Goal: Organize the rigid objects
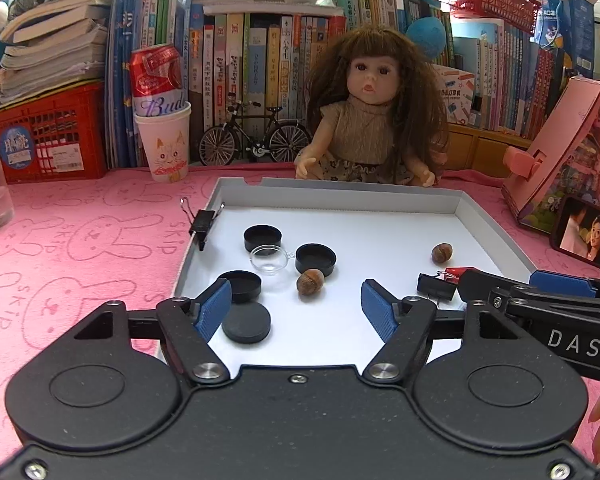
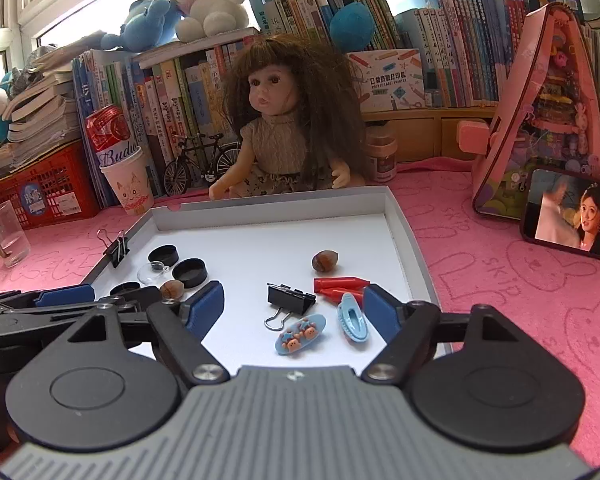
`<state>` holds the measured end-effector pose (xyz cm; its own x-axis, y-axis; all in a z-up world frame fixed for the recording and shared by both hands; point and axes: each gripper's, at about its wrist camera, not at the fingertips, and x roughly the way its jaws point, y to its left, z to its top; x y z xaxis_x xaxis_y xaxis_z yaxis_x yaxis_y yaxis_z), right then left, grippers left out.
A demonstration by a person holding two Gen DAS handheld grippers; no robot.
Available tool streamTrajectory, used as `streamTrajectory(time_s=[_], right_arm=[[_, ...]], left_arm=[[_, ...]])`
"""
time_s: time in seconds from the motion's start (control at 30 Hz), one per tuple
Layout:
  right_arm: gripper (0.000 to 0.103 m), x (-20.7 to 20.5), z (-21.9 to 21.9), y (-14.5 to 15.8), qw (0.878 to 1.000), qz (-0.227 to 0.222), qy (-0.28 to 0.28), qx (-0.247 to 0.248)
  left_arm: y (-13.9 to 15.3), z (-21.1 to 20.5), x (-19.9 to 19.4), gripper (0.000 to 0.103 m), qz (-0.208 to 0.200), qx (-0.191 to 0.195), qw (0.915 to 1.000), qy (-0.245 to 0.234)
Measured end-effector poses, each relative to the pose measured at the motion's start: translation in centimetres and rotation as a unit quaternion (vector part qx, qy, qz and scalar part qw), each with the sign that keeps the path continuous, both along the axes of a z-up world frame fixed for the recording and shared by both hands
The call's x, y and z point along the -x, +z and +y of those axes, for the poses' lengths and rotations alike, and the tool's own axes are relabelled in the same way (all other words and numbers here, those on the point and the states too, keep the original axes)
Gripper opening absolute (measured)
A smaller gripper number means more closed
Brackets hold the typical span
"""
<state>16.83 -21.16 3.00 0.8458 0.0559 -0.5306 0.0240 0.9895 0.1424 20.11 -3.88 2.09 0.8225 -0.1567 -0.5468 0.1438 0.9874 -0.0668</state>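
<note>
Both grippers (image 1: 296,308) (image 2: 294,312) have black linkages, blue ribbed pads, silver screws

Tray (image 2: 404,232) centre bare; caps (image 1: 262,238) crowd left, clips (image 2: 354,316) right.

Left gripper (image 1: 296,308) over near edge of white tray (image 1: 496,224), jaws wide apart, nothing between. Inside tray: three black caps, nearest (image 1: 240,286) beside left blue pad; flat black disc (image 1: 246,323); clear dish (image 1: 269,259); two nuts (image 1: 310,281), (image 1: 442,252). Binder clip (image 1: 202,226) on tray's left wall. Right gripper (image 1: 540,292) at tray's right side.
</note>
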Motion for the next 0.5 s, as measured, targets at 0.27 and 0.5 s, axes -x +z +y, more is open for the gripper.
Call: streamTrajectory(time_s=[0.27,0.5], right_arm=[[0.089,1.9,0.4,0.7,1.0,-0.009,-0.001,0.006],[0.092,3.4,0.9,1.1,1.0,-0.015,0.004,0.015]], left_arm=[[1.0,1.0,2.7,0.077,-0.011,0.006,0.9999,0.001],[1.2,1.9,4.5,0.079,-0.014,0.008,0.9999,-0.001]])
